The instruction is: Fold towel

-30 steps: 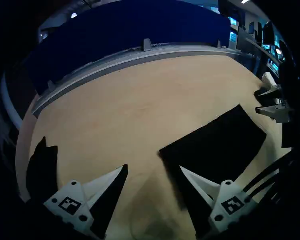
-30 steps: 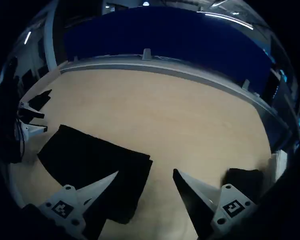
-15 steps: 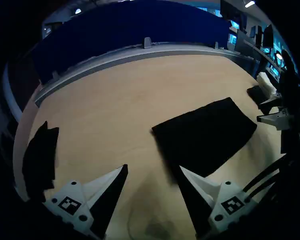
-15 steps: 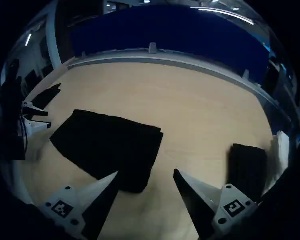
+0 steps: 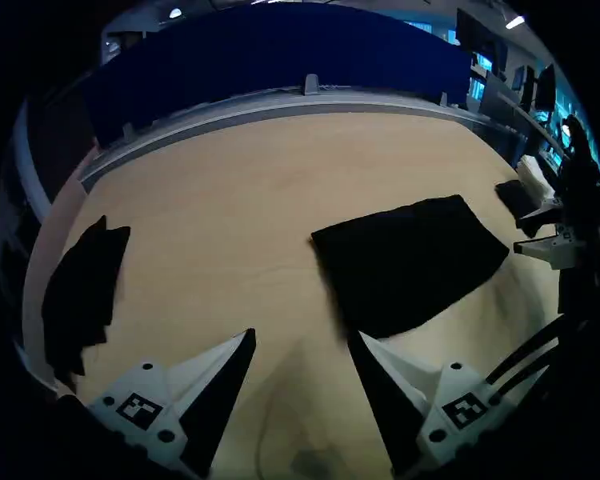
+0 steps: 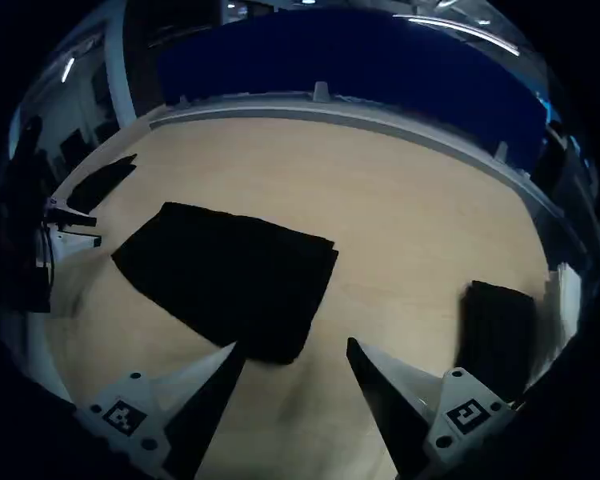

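A black towel (image 5: 408, 260) lies folded flat on the light wooden table (image 5: 244, 192); the right gripper view has the same towel (image 6: 228, 276) at centre left. My left gripper (image 5: 300, 352) hovers open just short of the towel's near edge, nothing between its fingers. My right gripper (image 6: 292, 360) is open too, above the table in front of the towel's near corner. Farther off, the right gripper (image 5: 544, 232) appears in the left gripper view, and the left gripper (image 6: 68, 228) in the right gripper view.
Another dark cloth (image 5: 80, 292) lies at the table's left edge, and a dark folded cloth (image 6: 496, 336) sits at the right edge beside something white (image 6: 568, 292). A blue partition (image 5: 276, 56) runs behind the table's grey back rail (image 5: 284, 108).
Both grippers have pulled back and risen from the towel, which now lies whole in front of the fingers. The side cloths have come further into view.
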`<control>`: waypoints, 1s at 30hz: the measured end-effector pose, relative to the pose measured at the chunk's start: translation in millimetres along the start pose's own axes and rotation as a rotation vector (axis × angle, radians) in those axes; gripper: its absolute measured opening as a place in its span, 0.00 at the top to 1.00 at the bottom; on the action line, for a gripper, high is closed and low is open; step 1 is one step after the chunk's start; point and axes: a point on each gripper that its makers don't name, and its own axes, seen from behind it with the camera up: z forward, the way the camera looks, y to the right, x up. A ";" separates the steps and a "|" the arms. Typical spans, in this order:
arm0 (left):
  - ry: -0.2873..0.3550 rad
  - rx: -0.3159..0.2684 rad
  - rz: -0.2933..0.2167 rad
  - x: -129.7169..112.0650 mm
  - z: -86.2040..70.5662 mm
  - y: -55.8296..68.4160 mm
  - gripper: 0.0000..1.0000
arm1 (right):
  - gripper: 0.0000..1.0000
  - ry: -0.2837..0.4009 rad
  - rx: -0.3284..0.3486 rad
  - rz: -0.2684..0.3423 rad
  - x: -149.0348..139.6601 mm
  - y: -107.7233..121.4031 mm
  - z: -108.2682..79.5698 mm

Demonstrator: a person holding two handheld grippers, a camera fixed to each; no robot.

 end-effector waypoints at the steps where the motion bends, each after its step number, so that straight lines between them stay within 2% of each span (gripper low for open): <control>1: 0.000 0.005 -0.005 -2.2 -2.5 -1.4 0.15 | 0.03 -0.003 0.007 -0.009 -1.0 -0.9 1.0; 7: -0.002 0.037 -0.053 -18.9 -22.8 -10.5 0.15 | 0.07 -0.029 0.069 -0.076 -11.0 -8.7 7.8; 12: -0.007 0.065 -0.116 -38.7 -44.2 -18.9 0.15 | 0.18 -0.062 0.124 -0.151 -20.2 -15.8 12.5; 17: -0.020 0.090 -0.167 -59.4 -57.0 -25.1 0.15 | 0.28 -0.096 0.144 -0.195 -27.7 -16.6 18.0; 21: -0.035 0.102 -0.187 -72.1 -61.7 -26.5 0.15 | 0.43 -0.105 0.162 -0.194 -28.6 -19.2 21.4; 26: -0.042 0.103 -0.195 -79.8 -65.6 -24.7 0.15 | 0.71 -0.113 0.155 -0.192 -29.1 -16.8 23.7; 30: -0.045 0.104 -0.201 -82.6 -65.8 -24.9 0.15 | 0.78 -0.121 0.161 -0.189 -30.0 -17.5 24.4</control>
